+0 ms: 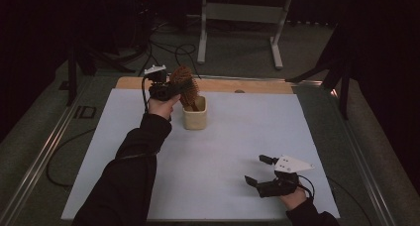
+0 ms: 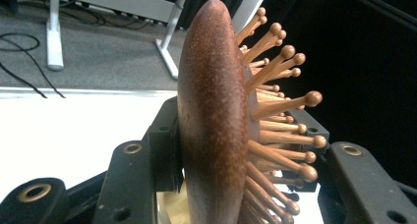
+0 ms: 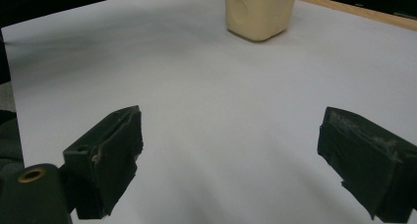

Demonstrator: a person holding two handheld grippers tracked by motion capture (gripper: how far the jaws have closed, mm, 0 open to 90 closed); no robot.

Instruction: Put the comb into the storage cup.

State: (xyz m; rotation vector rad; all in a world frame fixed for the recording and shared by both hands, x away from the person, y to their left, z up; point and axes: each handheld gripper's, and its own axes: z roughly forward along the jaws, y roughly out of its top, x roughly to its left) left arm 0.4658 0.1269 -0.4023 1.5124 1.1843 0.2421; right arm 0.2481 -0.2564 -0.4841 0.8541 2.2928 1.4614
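A brown wooden hairbrush (image 1: 184, 82) with ball-tipped wooden bristles (image 2: 275, 111) stands head-up, its lower end inside a cream cup (image 1: 195, 116) on the white sheet. My left gripper (image 1: 171, 89) is shut on the brush head (image 2: 211, 126), one jaw against its smooth back and the other among the bristles. My right gripper (image 1: 256, 171) rests low near the table's front right, open, with nothing between its jaws (image 3: 231, 155). The cream cup (image 3: 259, 10) shows far ahead in the right gripper view.
A white sheet (image 1: 228, 137) covers the table, with a wooden strip (image 1: 257, 85) along the far edge. Beyond stand a white metal frame (image 1: 242, 18) and cables (image 1: 173, 50) on the floor. Dark stands flank the table.
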